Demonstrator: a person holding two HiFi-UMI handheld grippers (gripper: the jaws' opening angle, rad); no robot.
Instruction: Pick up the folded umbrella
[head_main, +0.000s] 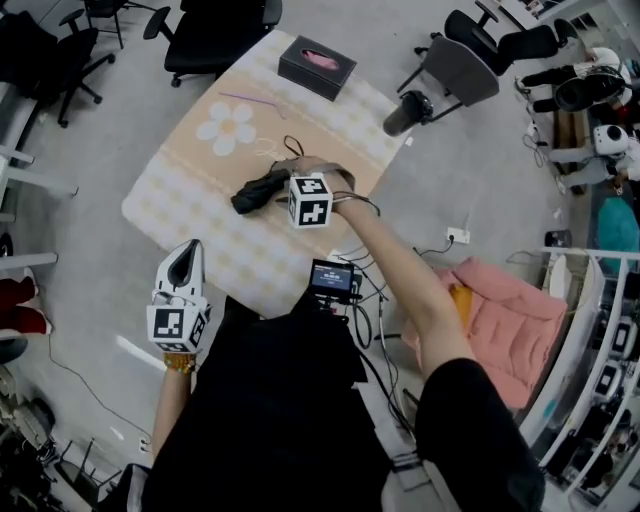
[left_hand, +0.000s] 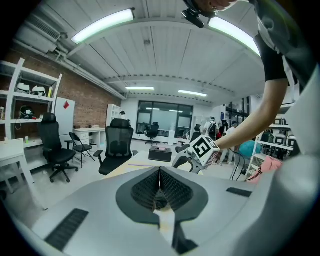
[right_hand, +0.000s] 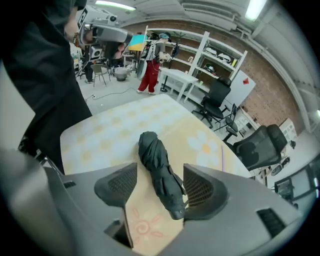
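Right claw (right_hand: 159, 186) is spread wide, straddling the umbrella (right_hand: 155, 165) that's lying mid-frame on the bench (right_hand: 95, 137). Pads aren't pressing yet, probably lined up for a squeeze. Left claw (head_main: 183, 268) is closed at lower left, out of the way.

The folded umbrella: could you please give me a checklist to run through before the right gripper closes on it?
1. Right gripper jaws stand apart: ok.
2. Folded umbrella lies between those jaws: ok.
3. Umbrella centred between the pads: not ok; its near end sits close to the pad at the picture's right.
4. Umbrella lies flat on the table with nothing on top of it: ok.
5. Jaws low enough to close around the umbrella's body: cannot tell.
6. Left gripper shut, empty and away from the umbrella: ok.
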